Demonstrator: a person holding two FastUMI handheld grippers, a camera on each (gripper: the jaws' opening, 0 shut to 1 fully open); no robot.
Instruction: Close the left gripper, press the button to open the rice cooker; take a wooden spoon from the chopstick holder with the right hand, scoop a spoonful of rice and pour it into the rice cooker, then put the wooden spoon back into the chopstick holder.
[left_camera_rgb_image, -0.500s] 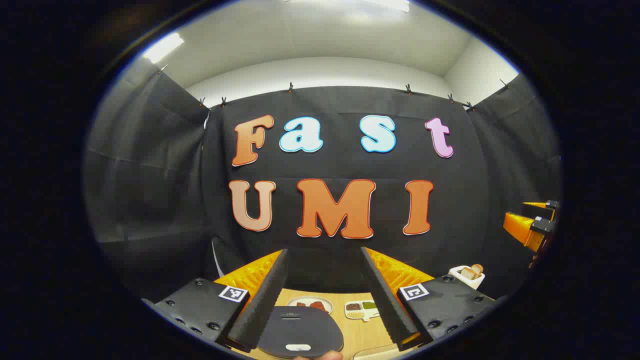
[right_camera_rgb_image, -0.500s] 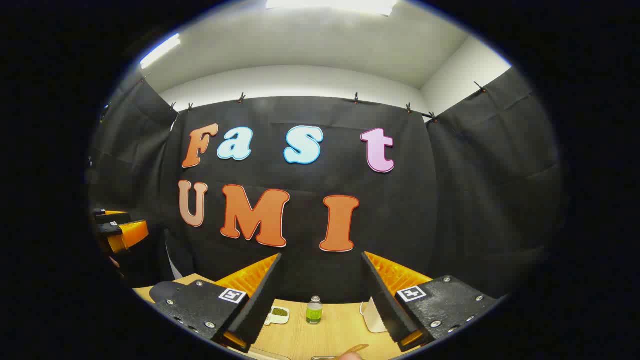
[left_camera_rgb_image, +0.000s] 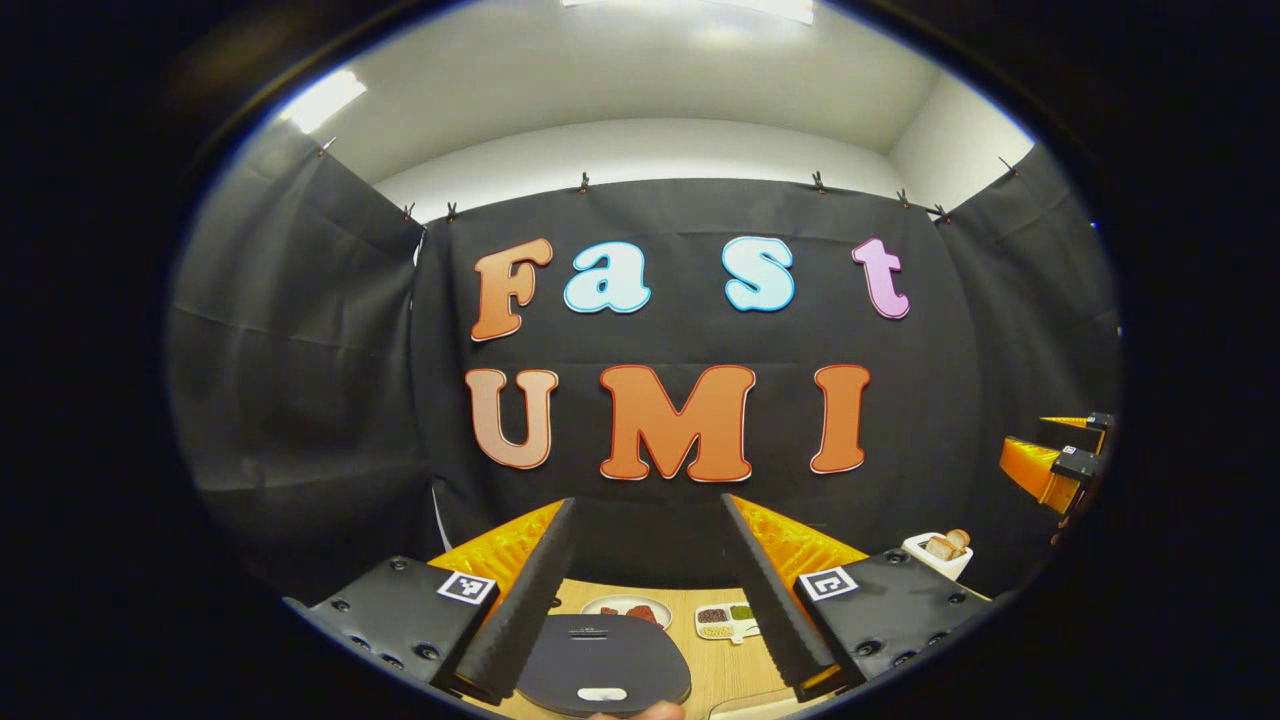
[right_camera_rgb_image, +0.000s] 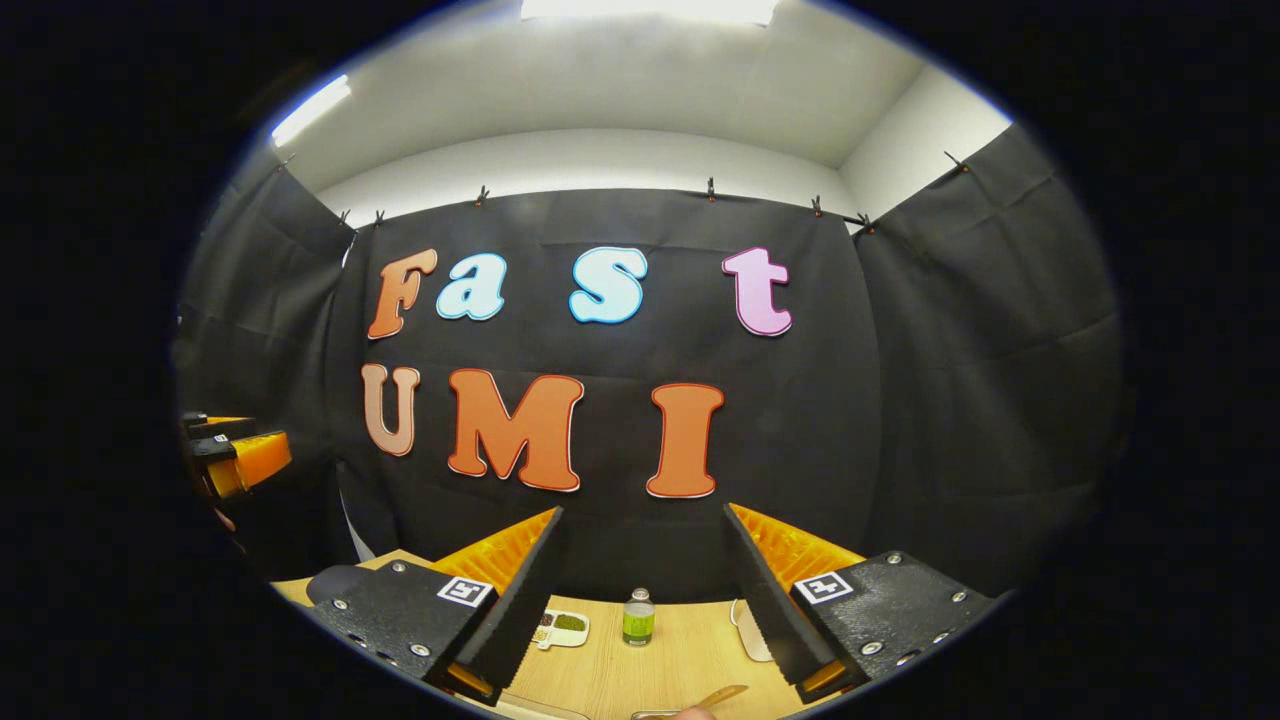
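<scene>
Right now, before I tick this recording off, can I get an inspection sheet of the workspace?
Surface: wooden table, light.
Job's things: rice cooker lid dark, shut; wooden spoon tip at bottom edge.
Clutter: plate, divided dish, green bottle, toaster with bread.
Grippers: left gripper open, empty; right gripper open, empty.
Cables: white cable.
Surroundings: black cloth walls, ceiling lights.

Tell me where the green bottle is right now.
In the right gripper view, the green bottle stands upright on the wooden table, between the right gripper's fingers, right of a small divided dish.
</scene>
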